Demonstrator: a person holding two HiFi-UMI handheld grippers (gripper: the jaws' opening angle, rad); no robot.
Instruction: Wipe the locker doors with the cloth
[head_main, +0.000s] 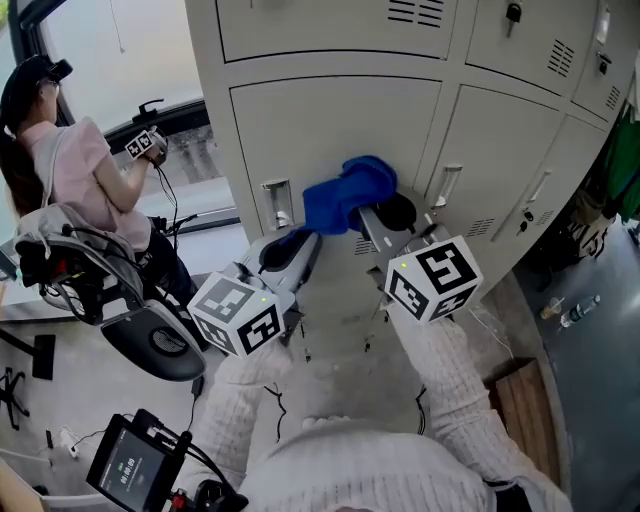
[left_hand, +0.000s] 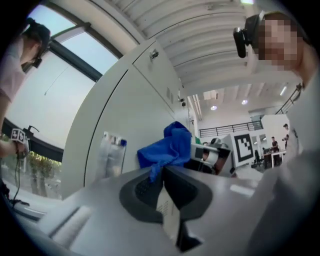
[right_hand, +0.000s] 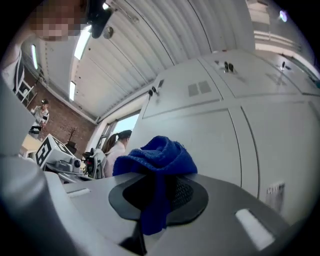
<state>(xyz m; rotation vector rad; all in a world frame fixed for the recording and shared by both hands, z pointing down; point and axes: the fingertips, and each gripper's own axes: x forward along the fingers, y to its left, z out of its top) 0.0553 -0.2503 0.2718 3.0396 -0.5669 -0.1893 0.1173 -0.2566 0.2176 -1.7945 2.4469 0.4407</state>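
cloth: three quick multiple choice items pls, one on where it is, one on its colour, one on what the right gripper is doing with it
1. Where is the cloth?
A. on the floor
B. draped over the chair
C. held up at a locker door

2. What colour is the cloth?
A. blue
B. red
C. white

3. How do the jaws of the right gripper stand?
A. wide apart and empty
B. shut on the cloth
C. shut on a door handle

Answers:
1 C, as the head view shows it bunched against the grey door front, above both grippers.
2 A, as it is plainly blue in all three views.
3 B, as the right gripper view shows the cloth pinched between the two pads, with a strip hanging down from them.
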